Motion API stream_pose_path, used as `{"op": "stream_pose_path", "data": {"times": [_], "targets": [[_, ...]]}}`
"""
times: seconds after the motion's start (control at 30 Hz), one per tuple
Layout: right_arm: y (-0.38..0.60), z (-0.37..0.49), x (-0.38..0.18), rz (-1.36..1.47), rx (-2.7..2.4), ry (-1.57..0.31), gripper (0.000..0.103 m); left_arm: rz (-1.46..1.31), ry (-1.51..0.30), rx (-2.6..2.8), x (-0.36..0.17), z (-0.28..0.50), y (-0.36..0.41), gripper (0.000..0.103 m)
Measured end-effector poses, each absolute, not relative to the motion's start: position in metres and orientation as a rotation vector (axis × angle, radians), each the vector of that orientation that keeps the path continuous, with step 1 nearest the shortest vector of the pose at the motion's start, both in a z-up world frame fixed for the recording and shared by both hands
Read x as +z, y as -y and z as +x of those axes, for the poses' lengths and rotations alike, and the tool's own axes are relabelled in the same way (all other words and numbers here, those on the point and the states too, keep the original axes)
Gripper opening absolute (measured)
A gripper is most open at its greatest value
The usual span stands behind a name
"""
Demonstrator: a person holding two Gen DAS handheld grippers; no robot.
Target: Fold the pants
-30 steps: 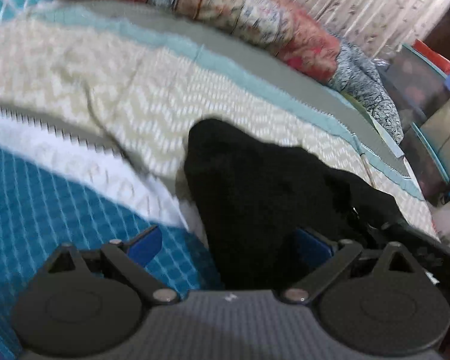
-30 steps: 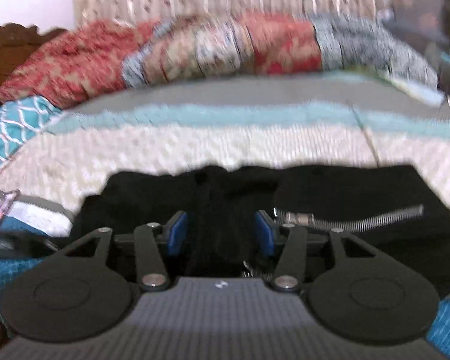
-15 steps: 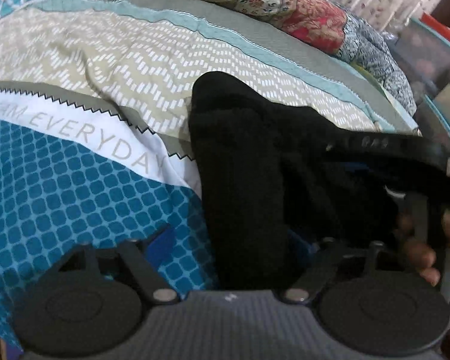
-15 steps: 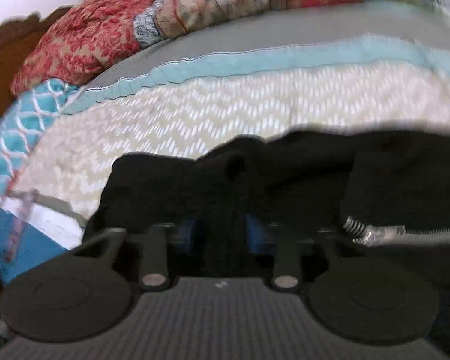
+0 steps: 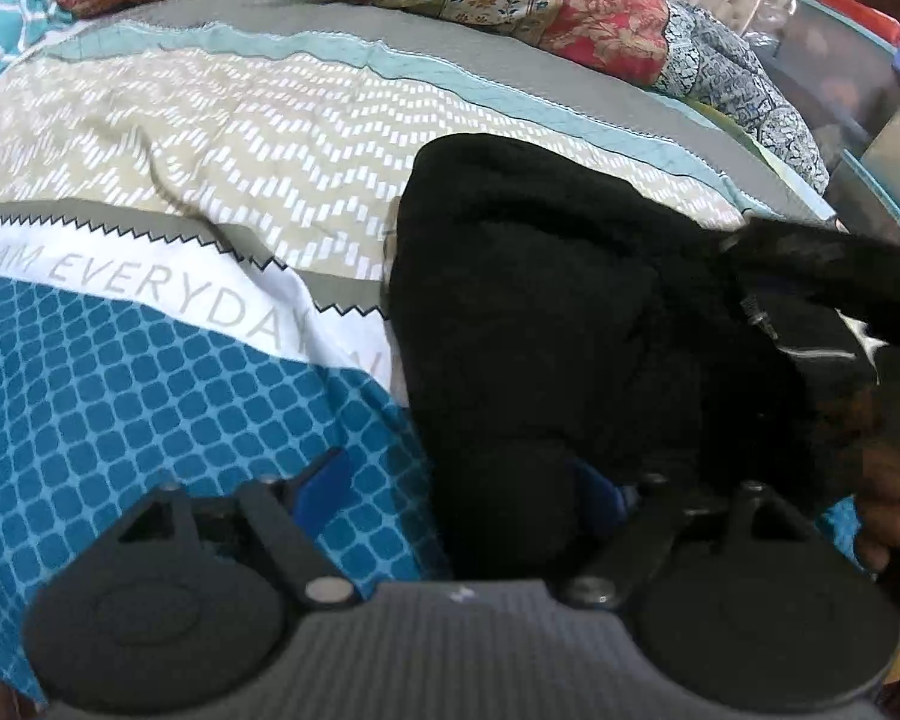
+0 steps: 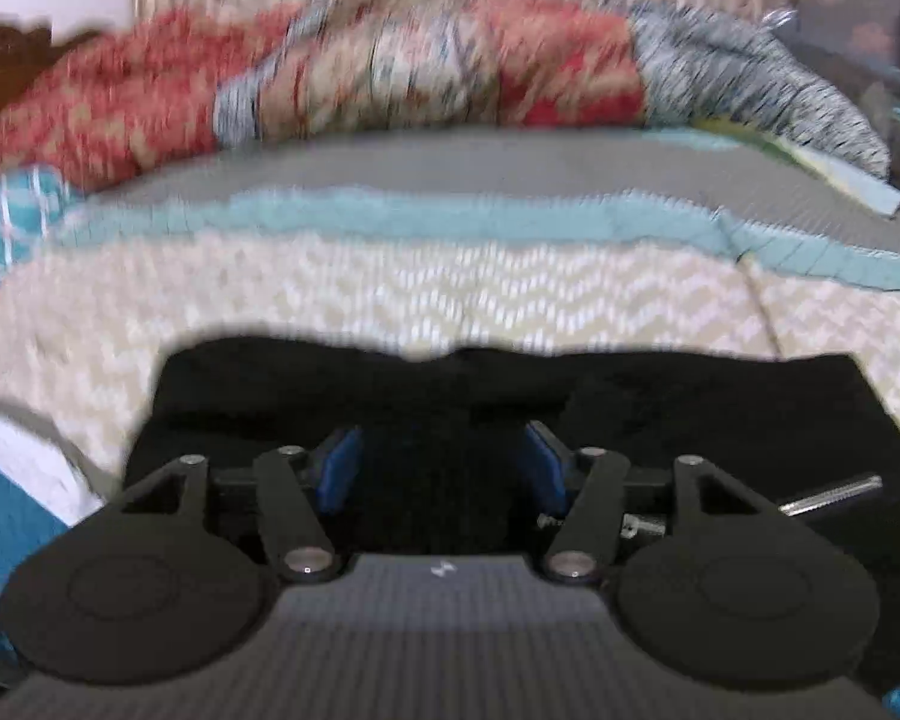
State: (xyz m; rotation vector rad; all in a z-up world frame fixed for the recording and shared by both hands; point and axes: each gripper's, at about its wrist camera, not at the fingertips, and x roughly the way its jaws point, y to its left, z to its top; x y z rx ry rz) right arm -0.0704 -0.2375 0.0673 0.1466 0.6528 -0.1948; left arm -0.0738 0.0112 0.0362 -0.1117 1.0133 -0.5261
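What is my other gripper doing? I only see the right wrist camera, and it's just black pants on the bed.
Observer: The left gripper is opening its jaws. One edge of the black pants lies between them.
Operator: Is anything written on the bed?
Observer: Yes. The bedspread has a white band that reads "EVERYDAY".
Operator: Can you see anybody?
Observer: Only the fingers of a hand, at the right edge of the left wrist view, beside the pants.
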Motion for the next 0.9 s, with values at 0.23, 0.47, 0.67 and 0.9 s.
{"op": "stream_pose_path", "data": {"times": [0.23, 0.47, 0.67, 0.9], "targets": [[0.225, -0.102, 0.083, 0.275, 0.058, -0.618, 0.050, -0.532, -1.084, -0.630, 0.040, -0.053, -0.059, 0.099], [0.207, -0.112, 0.078, 0.325, 0.190, -0.706, 0.025, -0.548, -1.155, -0.573, 0.018, -0.034, -0.055, 0.079], [0.198, -0.110, 0.039, 0.260, 0.121, -0.903, 0.018, -0.261, -1.063, -0.540, 0.025, -0.047, -0.028, 0.050], [0.208, -0.124, 0.054, 0.344, 0.142, -0.840, 0.025, -0.359, -1.068, -0.582, 0.035, -0.035, -0.043, 0.077]]}}
